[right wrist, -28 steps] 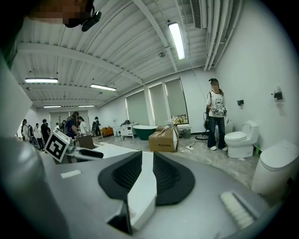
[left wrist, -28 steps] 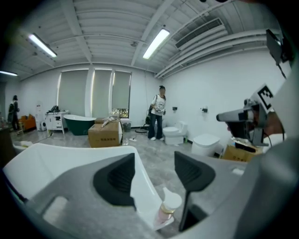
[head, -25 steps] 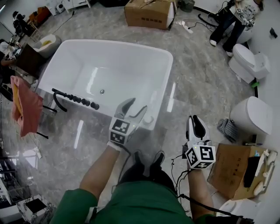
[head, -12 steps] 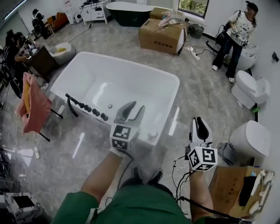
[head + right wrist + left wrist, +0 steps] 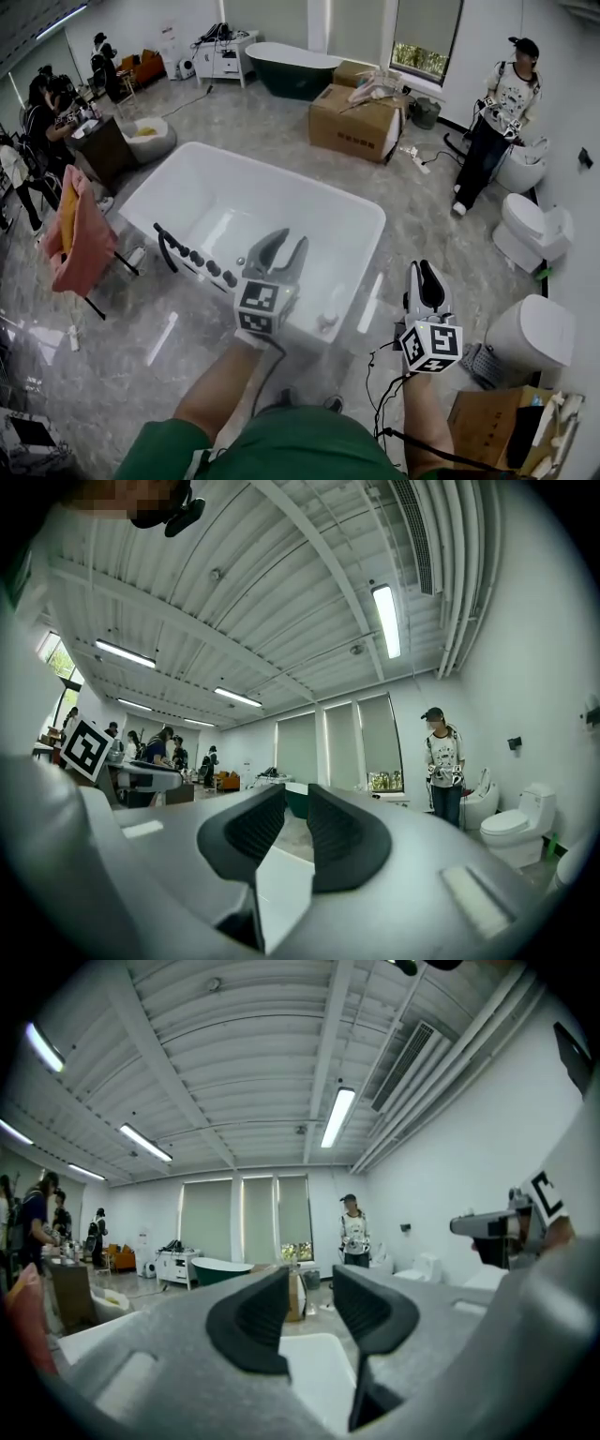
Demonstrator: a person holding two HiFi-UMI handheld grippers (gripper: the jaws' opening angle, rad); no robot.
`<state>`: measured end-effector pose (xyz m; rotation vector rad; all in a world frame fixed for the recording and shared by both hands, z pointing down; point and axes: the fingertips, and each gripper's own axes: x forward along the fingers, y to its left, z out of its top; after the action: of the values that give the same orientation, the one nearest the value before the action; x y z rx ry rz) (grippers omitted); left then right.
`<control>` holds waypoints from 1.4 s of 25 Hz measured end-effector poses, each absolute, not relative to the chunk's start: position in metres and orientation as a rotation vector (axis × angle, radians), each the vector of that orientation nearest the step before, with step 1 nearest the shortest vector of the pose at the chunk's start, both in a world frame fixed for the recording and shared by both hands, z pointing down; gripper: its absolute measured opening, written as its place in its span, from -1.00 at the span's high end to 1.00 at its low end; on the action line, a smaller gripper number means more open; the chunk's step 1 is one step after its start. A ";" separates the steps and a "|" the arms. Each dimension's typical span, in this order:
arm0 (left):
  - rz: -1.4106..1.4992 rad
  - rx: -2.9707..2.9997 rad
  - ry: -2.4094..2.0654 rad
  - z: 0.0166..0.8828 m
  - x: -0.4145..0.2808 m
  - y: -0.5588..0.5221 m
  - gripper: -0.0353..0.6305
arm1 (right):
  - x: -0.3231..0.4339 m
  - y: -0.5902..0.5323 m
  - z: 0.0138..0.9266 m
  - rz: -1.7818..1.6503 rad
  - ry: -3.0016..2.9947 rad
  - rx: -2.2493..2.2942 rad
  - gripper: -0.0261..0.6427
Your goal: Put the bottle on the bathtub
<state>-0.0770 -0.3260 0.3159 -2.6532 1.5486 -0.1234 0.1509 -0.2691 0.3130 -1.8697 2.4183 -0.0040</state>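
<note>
The white bathtub [image 5: 314, 211] lies in the middle of the head view, with a row of black tap knobs [image 5: 195, 256] on its near left rim. I cannot make out a bottle in any view. My left gripper [image 5: 284, 246] hovers over the tub's near rim, open and empty; in the left gripper view [image 5: 311, 1307] its pads stand apart with the tub's white rim [image 5: 323, 1387] below them. My right gripper [image 5: 425, 274] is held over the floor to the right of the tub. Its jaws [image 5: 296, 822] stand narrowly apart with nothing between them.
A small white round fitting [image 5: 326, 322] sits on the tub's near rim. A pink towel [image 5: 80, 234] hangs at left. Two toilets [image 5: 532, 232] [image 5: 532, 330] stand at right. A person [image 5: 492, 131], a cardboard box [image 5: 361, 122] and a dark tub [image 5: 291, 67] are beyond.
The head view has tilted up, so more of the far room shows. Both grippers sit a little higher and further forward; their jaws look unchanged.
</note>
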 end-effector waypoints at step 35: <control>-0.099 -2.628 1.535 0.295 -0.068 -0.314 0.47 | 0.146 -0.264 0.286 0.106 2.443 -1.800 0.70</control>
<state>-0.0682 -0.3142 0.2950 -2.6285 1.5350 -0.0989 0.1458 -0.2636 0.2855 -1.8004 2.4434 0.1065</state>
